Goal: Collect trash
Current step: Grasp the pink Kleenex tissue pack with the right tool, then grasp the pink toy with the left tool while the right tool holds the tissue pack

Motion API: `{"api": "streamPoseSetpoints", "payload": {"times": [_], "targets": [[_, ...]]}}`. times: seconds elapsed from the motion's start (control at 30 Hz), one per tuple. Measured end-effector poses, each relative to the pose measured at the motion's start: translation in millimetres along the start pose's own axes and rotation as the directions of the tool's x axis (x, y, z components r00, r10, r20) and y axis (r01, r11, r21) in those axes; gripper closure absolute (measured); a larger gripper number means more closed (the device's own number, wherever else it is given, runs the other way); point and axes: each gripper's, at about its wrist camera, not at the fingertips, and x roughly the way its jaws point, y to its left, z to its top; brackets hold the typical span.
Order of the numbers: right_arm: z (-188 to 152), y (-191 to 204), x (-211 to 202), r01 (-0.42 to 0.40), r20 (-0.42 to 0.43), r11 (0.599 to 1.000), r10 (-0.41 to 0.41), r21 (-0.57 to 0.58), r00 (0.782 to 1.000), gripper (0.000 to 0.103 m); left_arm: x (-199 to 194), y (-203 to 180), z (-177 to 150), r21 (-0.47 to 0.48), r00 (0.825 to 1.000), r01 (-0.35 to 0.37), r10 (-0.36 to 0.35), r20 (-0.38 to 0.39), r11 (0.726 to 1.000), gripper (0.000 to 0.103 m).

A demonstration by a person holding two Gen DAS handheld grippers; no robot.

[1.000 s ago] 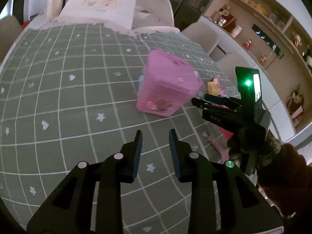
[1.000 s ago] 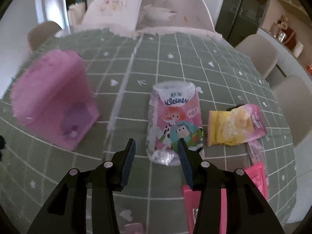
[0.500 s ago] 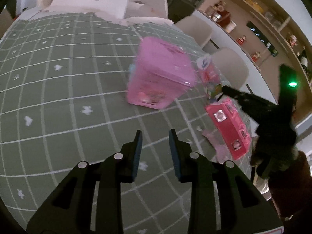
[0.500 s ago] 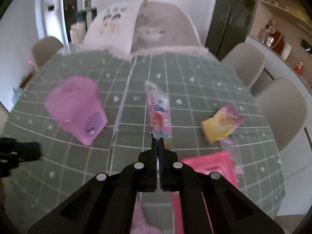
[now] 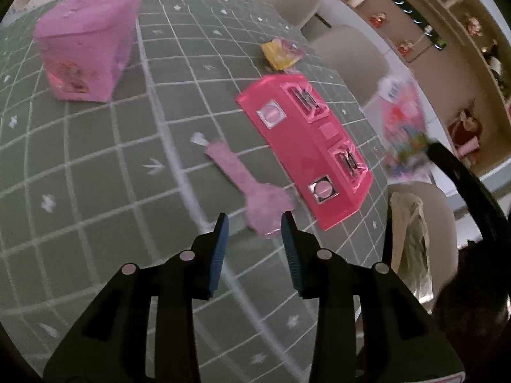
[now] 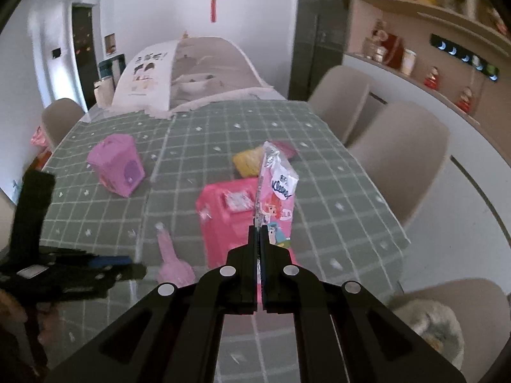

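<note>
From the left wrist view, the left tongs hang over the green checked worktop with their jaws apart and opening; nothing is pinched between the pads. A pale pink wrapper lies flat just ahead, its wide end reaching in between the fingertips. If the jaws close now, the likely fault is that the thin film slides under the pads or that the cloth is nipped along with it. The bright pink box lies just beside the wrapper, so the right-hand finger could knock it. The picture is smeared, which suggests a hand in motion and an aim that may land short. A yellow packet lies further off and a pink house-shaped box stands well apart at the far left.

From the right wrist view, the right tongs are fully closed on the lower edge of a tissue pack wrapper, which stands up in the air above the bright pink box. The grip is only on a thin edge of slippery film, so a quick swing could let it slip out and fall back onto the worktop. The left tongs show at the lower left, near the pale pink wrapper; the two tools could cross paths.
</note>
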Motion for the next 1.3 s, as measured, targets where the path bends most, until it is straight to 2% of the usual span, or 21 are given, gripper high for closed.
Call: {"api": "streamPoseSetpoints", "payload": {"times": [0.07,0.17,0.33,0.47,0.6,0.73,0.87,0.9,0.93,0.97,1.03,1.1,1.17,1.27,1.3], "targets": [[-10.9,-9.9,-8.0,0.005,0.006,1.000,-0.005,0.011,1.000,0.099,5.7,-11.0,-0.6,-0.002,0.999,-0.043,0.043,0.030,0.999,0.067],[-22.1,-24.9,-17.9,-0.002,0.015,1.000,0.002,0.022,1.000,0.099,17.0,-27.0,-2.9,-0.002,0.987,-0.138,0.138,0.081,0.990,0.065],[-35.7,-41.0,-28.8,-0.028,0.030,1.000,0.028,0.011,0.999,0.099,37.8,-48.1,-10.6,0.050,0.944,-0.314,0.306,0.126,0.948,0.064],[-45.7,-49.4,-34.8,-0.044,0.029,0.999,0.044,0.004,0.999,0.099,41.8,-54.1,-10.8,0.030,0.917,-0.373,0.364,0.162,0.927,0.064],[-54.6,-53.3,-41.4,-0.056,0.031,0.998,0.056,0.001,0.998,0.099,40.4,-53.4,-12.1,0.002,0.907,-0.395,0.390,0.157,0.918,0.060],[-58.7,-53.4,-46.4,-0.072,0.037,0.997,0.072,0.007,0.997,0.099,39.1,-46.0,-11.3,-0.034,0.917,-0.376,0.377,0.132,0.926,0.051],[-59.3,-46.0,-50.9,-0.077,0.048,0.997,0.077,-0.005,0.996,0.099,35.1,-39.4,-14.3,-0.039,0.937,-0.330,0.332,0.111,0.943,0.053],[-59.1,-43.9,-51.3,-0.078,0.049,0.997,0.079,-0.006,0.996,0.099,34.4,-38.7,-15.4,-0.026,0.944,-0.309,0.310,0.113,0.951,0.059],[-59.1,-42.2,-51.2,-0.080,0.049,0.997,0.080,-0.006,0.996,0.099,32.9,-38.1,-16.5,-0.008,0.952,-0.284,0.283,0.116,0.959,0.070],[-59.5,-40.6,-51.0,-0.081,0.048,0.997,0.081,-0.005,0.996,0.099,31.9,-39.1,-17.6,0.008,0.956,-0.272,0.269,0.118,0.962,0.071],[-59.9,-35.7,-50.1,-0.084,0.045,0.996,0.084,-0.006,0.995,0.099,24.8,-39.7,-21.7,0.051,0.954,-0.278,0.269,0.134,0.959,0.089],[-60.2,-28.6,-50.4,-0.086,0.044,0.996,0.086,-0.011,0.995,0.099,17.2,-35.8,-24.5,0.079,0.961,-0.255,0.243,0.132,0.964,0.099],[-59.7,-22.4,-52.2,-0.088,0.047,0.996,0.089,-0.012,0.995,0.099,9.6,-29.4,-26.2,0.089,0.968,-0.228,0.216,0.125,0.970,0.103],[-59.5,-12.9,-54.8,-0.083,0.053,0.996,0.084,-0.017,0.995,0.099,-5.6,-19.2,-28.5,0.098,0.972,-0.208,0.194,0.135,0.973,0.103],[-59.9,-10.4,-55.2,-0.079,0.054,0.997,0.079,-0.014,0.995,0.099,-10.8,-14.7,-28.7,0.087,0.977,-0.179,0.167,0.131,0.980,0.103]]}}
